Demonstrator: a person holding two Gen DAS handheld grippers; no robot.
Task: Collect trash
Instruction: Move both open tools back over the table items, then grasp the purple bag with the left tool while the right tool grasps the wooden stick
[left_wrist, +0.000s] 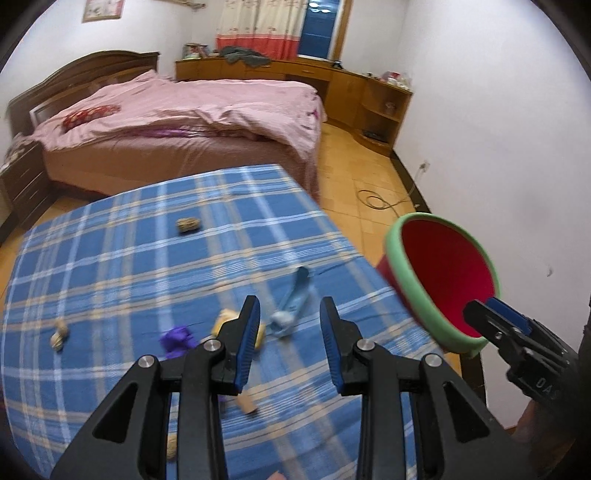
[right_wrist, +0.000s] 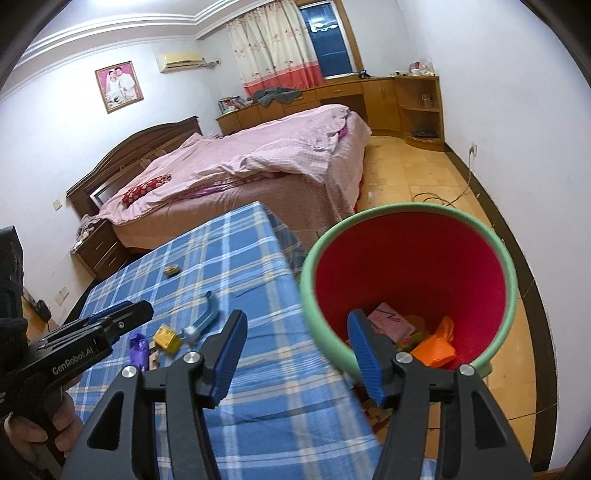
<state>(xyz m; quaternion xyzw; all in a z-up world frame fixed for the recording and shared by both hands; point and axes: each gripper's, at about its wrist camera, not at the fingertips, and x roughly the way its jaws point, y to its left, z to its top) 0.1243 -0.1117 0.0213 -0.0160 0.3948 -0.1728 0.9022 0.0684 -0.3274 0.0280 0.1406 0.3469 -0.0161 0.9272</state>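
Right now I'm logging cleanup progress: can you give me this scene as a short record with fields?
surface: table with blue plaid cloth
bin: red bin with green rim, beside the table's edge
bin contents: pink paper, orange wrapper
trash on cloth: blue wrapper, yellow wrapper, purple wrapper, crumpled scrap
left tongs: open, empty, above the trash
right tongs: open across the bin rim

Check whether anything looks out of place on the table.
Yes: litter lies scattered on the plaid tablecloth, including a purple wrapper and a yellow wrapper, and the red bin is tilted beside the table's edge.
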